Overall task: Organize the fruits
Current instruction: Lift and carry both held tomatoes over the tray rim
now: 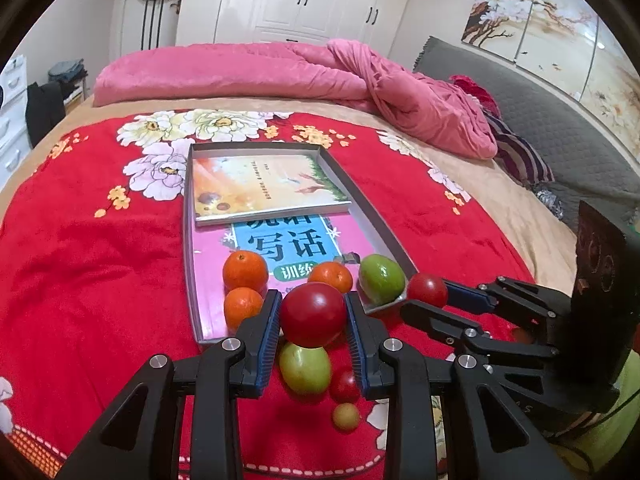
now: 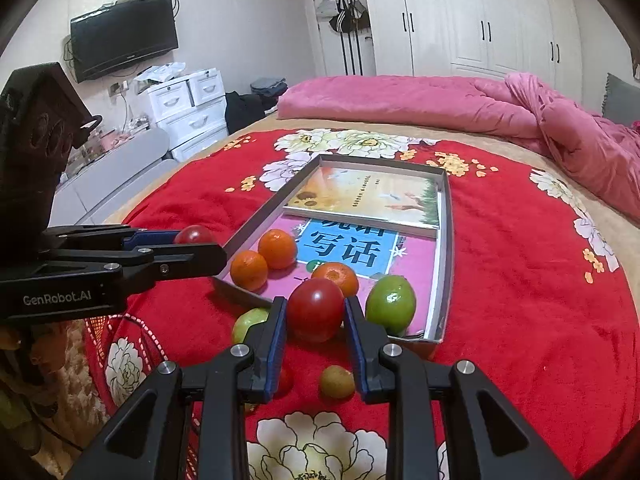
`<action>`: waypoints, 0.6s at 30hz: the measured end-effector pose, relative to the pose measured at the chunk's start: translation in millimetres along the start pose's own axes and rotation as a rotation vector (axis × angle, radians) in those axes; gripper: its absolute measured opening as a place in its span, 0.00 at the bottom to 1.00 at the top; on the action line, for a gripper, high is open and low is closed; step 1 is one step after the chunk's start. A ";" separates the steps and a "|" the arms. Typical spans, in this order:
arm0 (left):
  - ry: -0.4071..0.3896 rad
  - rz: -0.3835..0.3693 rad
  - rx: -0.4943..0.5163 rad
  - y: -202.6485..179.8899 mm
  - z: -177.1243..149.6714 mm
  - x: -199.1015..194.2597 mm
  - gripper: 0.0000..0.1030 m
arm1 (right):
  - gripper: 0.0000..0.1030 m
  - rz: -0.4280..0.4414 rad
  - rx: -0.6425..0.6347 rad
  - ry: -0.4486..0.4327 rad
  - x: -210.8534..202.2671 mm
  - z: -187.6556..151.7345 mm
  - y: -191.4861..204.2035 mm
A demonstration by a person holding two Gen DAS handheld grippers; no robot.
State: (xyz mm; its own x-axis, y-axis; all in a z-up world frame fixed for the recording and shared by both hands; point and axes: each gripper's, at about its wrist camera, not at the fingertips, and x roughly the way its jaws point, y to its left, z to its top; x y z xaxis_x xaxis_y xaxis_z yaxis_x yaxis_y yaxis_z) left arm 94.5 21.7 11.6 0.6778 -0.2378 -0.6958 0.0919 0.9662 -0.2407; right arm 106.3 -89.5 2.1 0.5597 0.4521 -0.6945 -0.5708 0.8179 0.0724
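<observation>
My left gripper (image 1: 313, 297) is shut on a large red tomato (image 1: 313, 316), held over the near edge of a shallow grey tray (image 1: 372, 208). My right gripper (image 2: 316, 300) is shut on another red tomato (image 2: 316, 312) by the tray's near corner; in the left wrist view it (image 1: 426, 295) comes in from the right. Three oranges (image 1: 245, 271) and a green fruit (image 1: 382, 285) lie in the tray on a pink book. On the red blanket below lie a green fruit (image 1: 305, 368), a small red tomato (image 1: 344, 386) and a small yellowish fruit (image 1: 346, 417).
A second book (image 1: 264, 188) lies across the tray's far half. The tray rests on a red flowered blanket (image 1: 100, 260) on a bed, with a pink duvet (image 1: 248, 72) bunched at the far side. White drawers (image 2: 188, 108) and a wall television stand beyond the bed.
</observation>
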 end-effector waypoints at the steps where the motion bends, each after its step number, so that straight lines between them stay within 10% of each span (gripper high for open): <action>1: 0.001 -0.001 0.000 -0.2 0.3 0.9 0.31 | 0.28 -0.003 -0.001 -0.001 0.2 0.5 -0.5; 18: 0.037 0.019 0.017 -0.6 6.8 33.9 0.31 | 0.28 -0.106 0.069 -0.016 1.1 10.4 -40.5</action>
State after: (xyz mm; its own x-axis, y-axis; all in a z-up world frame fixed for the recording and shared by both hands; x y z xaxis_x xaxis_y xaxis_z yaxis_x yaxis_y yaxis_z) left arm 122.4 13.8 -7.2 0.6521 -0.2229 -0.7246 0.0919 0.9720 -0.2163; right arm 136.3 -118.4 5.8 0.6247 0.3671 -0.6892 -0.4654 0.8838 0.0490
